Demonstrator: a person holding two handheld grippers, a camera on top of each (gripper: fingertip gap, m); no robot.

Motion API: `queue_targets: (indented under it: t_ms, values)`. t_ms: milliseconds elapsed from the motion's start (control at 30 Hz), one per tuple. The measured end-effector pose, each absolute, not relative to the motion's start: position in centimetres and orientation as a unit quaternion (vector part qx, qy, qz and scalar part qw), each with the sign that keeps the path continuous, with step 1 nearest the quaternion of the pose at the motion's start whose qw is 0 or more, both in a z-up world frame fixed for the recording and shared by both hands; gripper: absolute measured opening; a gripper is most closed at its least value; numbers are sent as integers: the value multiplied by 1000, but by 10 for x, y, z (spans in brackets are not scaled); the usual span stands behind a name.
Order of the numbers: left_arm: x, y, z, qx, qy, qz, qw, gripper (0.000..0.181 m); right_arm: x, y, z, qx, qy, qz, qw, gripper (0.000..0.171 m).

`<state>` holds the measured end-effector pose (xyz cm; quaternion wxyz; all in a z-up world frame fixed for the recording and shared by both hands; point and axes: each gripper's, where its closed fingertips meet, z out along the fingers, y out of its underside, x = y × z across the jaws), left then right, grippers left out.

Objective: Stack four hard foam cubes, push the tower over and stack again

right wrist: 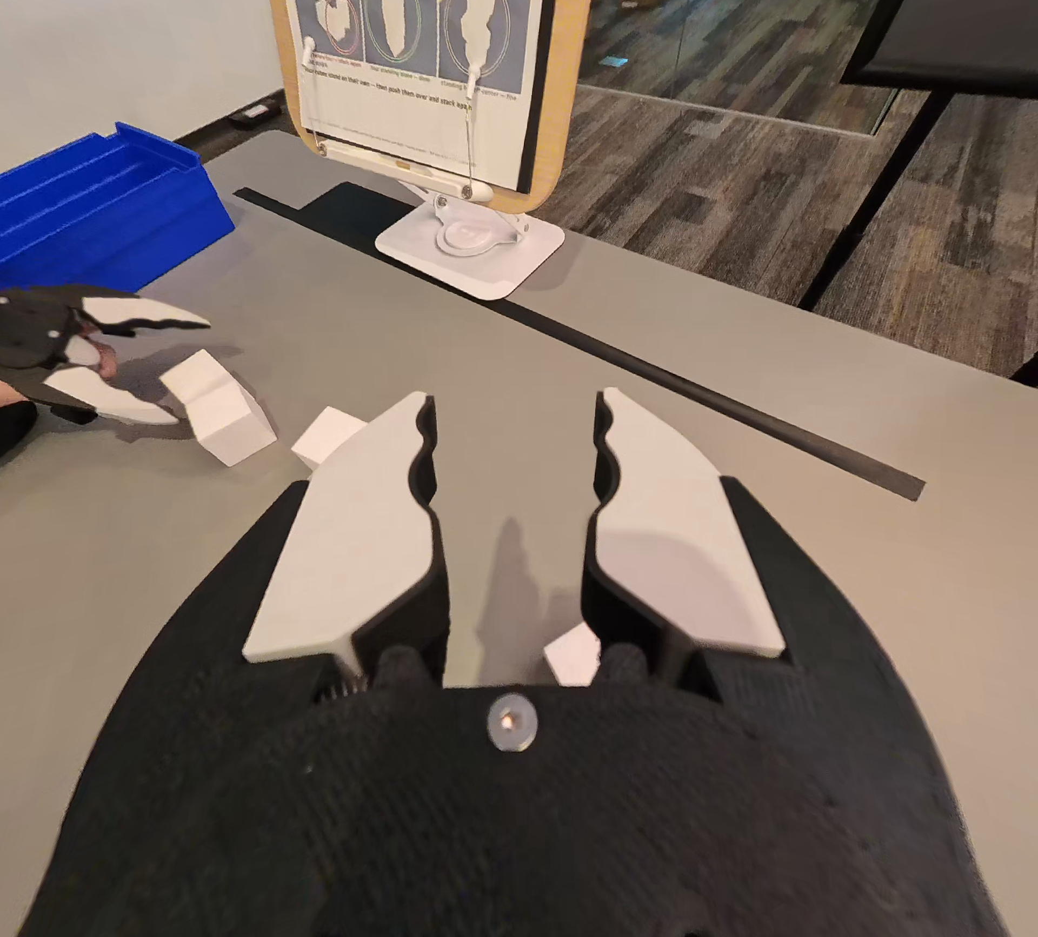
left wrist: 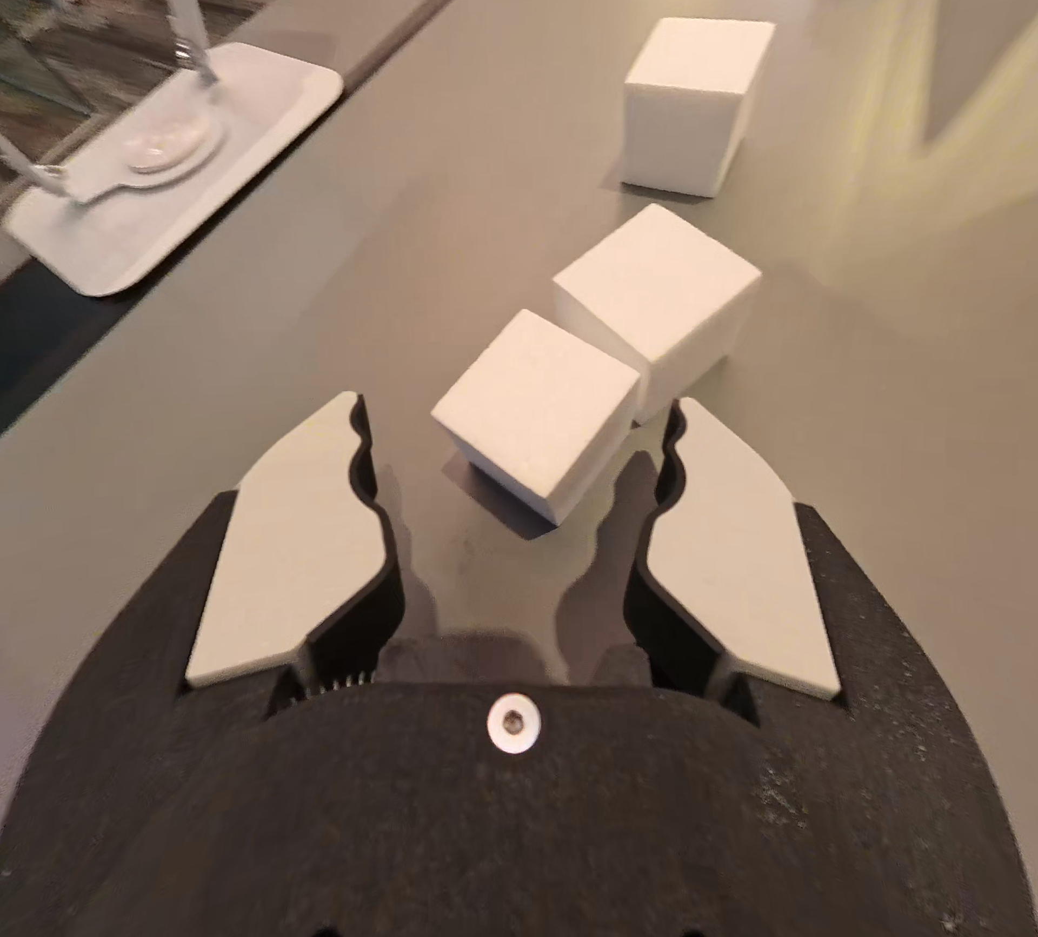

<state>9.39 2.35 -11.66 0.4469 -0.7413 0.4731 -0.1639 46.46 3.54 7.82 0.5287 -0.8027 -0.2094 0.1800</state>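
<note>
Three white foam cubes lie apart on the grey table (left wrist: 337, 292) in the left wrist view. The nearest cube (left wrist: 533, 416) is tilted, one edge off the table, leaning against the middle cube (left wrist: 657, 303). The far cube (left wrist: 691, 107) stands flat. My left gripper (left wrist: 517, 399) is open, its fingertips on either side of the nearest cube without touching it. It also shows in the right wrist view (right wrist: 191, 373), open at those cubes (right wrist: 224, 416). My right gripper (right wrist: 512, 393) is open and empty above the table. A fourth cube (right wrist: 573, 654) peeks out under it. Another cube (right wrist: 326, 438) is half hidden behind its left finger.
A stand with a printed sheet (right wrist: 415, 40) sits on a white base (right wrist: 472, 247) at the table's far edge; the base also shows in the left wrist view (left wrist: 168, 169). A blue bin (right wrist: 101, 214) stands at the back left. A black strip (right wrist: 618, 348) crosses the table. The tips of one gripper are about 45 cm away from the tips of the other.
</note>
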Motion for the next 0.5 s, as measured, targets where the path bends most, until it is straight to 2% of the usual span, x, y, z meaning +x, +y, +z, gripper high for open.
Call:
queue_targets:
  t_ms: [167, 300, 433, 500]
  values:
    - [107, 11, -118, -725, 513, -251, 385, 95, 464, 28, 71, -804, -216, 201, 517, 56]
    - [98, 14, -135, -705, 589, -207, 338, 96, 461, 28, 56, -791, -232, 254, 506, 58]
    - [109, 15, -138, -670, 611, -234, 351, 87, 474, 12, 12, -780, -309, 223, 497, 67]
    - [110, 18, -140, -658, 615, -228, 369, 73, 488, 5, -14, -769, -346, 203, 498, 70]
